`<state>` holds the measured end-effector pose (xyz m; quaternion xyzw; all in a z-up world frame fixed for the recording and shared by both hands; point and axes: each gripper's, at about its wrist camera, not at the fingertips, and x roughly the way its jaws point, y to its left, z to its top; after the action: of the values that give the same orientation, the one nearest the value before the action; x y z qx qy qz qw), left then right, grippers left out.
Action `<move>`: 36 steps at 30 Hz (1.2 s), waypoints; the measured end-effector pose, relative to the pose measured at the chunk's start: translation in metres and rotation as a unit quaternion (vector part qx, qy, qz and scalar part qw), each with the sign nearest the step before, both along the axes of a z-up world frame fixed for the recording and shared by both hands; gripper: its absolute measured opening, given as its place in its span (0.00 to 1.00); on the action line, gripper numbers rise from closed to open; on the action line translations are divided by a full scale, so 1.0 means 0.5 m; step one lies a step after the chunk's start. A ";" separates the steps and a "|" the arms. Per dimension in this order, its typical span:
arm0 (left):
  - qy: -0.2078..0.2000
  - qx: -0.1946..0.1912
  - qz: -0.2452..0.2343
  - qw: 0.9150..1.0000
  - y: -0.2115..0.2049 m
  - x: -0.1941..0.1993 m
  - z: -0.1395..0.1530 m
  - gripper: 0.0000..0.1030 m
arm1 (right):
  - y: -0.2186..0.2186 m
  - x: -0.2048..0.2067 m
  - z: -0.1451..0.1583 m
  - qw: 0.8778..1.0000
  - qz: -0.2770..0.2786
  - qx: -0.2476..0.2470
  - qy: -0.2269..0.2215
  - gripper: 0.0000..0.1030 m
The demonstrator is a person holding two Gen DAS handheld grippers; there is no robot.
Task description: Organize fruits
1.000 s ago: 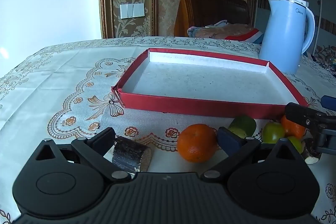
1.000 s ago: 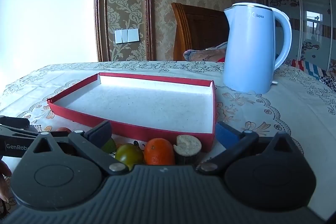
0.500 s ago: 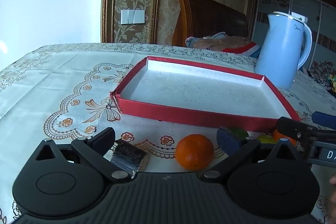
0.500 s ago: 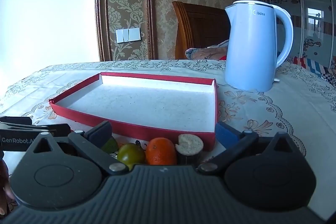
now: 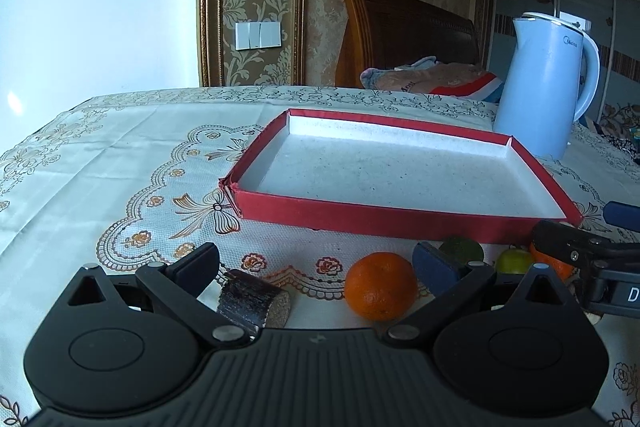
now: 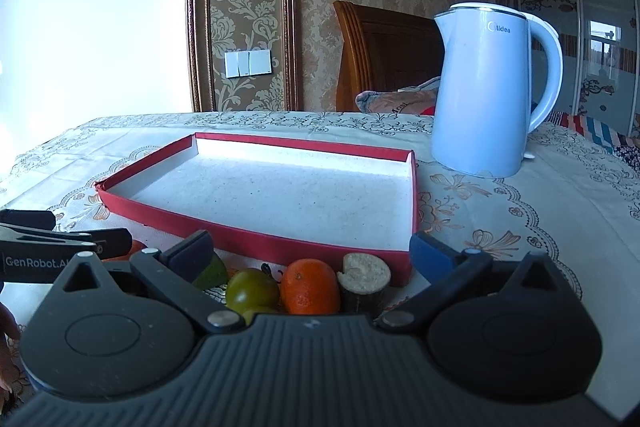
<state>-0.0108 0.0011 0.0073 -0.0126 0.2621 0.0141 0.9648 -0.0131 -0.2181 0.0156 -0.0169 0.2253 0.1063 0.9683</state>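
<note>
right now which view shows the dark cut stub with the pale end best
The right wrist view: the dark cut stub stands between the open fingers beside an orange, its pale end facing up. The left wrist view shows a different dark piece lying on its side; that stub is hidden behind the right gripper.

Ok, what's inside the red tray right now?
Nothing visible: the red tray shows only its bare white floor. The orange and other fruit lie on the tablecloth outside its near wall, which hides a thin strip of floor.
</note>
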 end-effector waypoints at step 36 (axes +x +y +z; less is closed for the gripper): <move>0.000 0.032 0.005 0.999 -0.003 -0.010 -0.008 1.00 | -0.045 0.036 -0.020 0.995 -0.016 0.056 0.082 1.00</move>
<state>-0.0158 -0.0006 0.0033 0.0171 0.2617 0.0270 0.9646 0.0049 -0.2405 0.0055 0.0502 0.2979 0.1045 0.9475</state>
